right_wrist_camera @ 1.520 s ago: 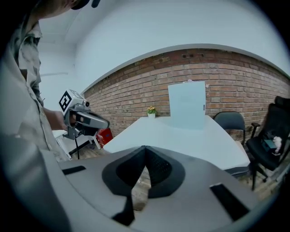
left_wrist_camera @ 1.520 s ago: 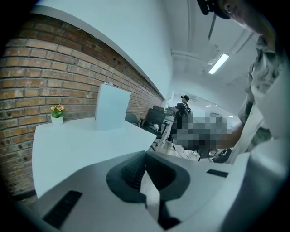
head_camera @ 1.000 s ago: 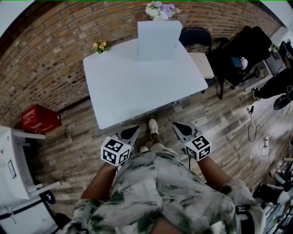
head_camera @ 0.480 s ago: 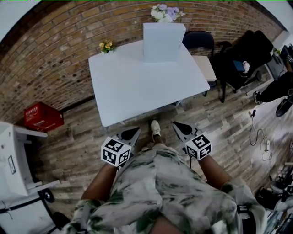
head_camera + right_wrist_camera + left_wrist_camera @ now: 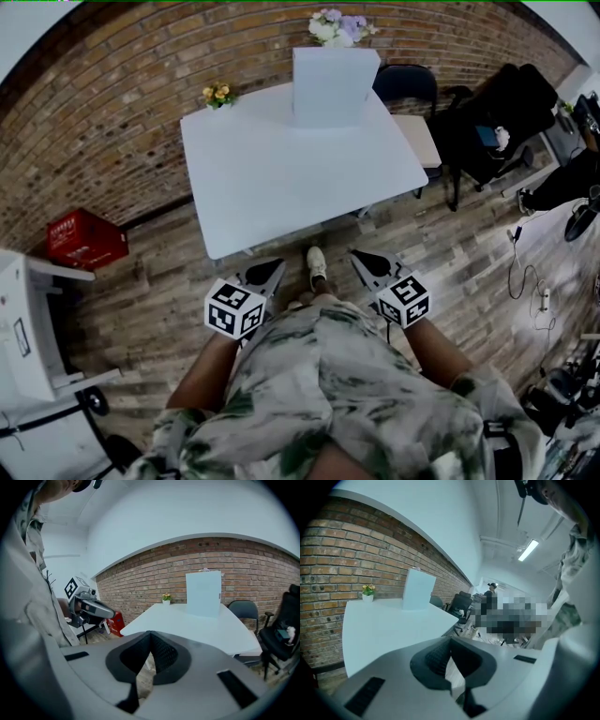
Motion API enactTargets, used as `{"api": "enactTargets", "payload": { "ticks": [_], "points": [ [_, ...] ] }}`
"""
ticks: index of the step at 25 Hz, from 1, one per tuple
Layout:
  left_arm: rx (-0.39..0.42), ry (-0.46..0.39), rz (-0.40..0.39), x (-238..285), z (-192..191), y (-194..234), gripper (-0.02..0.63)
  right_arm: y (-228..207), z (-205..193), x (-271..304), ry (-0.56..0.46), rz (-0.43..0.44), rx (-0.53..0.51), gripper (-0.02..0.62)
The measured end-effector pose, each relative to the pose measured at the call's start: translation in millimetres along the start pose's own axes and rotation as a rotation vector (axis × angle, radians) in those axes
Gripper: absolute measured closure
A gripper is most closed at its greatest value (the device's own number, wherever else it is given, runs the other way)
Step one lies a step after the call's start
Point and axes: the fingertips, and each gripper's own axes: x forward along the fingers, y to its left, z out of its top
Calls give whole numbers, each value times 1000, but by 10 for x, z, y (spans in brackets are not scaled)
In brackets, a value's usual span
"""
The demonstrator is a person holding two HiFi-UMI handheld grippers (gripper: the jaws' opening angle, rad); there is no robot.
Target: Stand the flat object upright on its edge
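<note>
left gripper: jaws pressed together with nothing between them, held low in front of the person's waist and angled down toward the floor; it looks like a resting carry, since it is well apart from anything to grasp
right gripper: also closed on nothing, level with the other one and likewise short of the table; the matched pose suggests neither tool is working now
white panel: the only flat object I can find; it stands upright on its lower edge at the far side of the table, its broad face toward the person, close to the brick wall; whether it leans on the wall I cannot tell
table top: bare apart from the panel and a small pot of yellow flowers at the far left corner, so the panel has free space round it
person's stance: one shoe shows on the wood floor just short of the near table edge
task reading: the panel already appears to be standing, so by my judgement no grip is called for at this moment
</note>
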Motion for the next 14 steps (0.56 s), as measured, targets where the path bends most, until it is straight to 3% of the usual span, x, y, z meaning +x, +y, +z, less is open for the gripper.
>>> {"api": "enactTargets", "payload": {
  "ticks": [14],
  "points": [
    [-20, -2, 18, 36, -14, 114, 581, -71, 1, 81, 8, 4, -2, 575]
  ]
}}
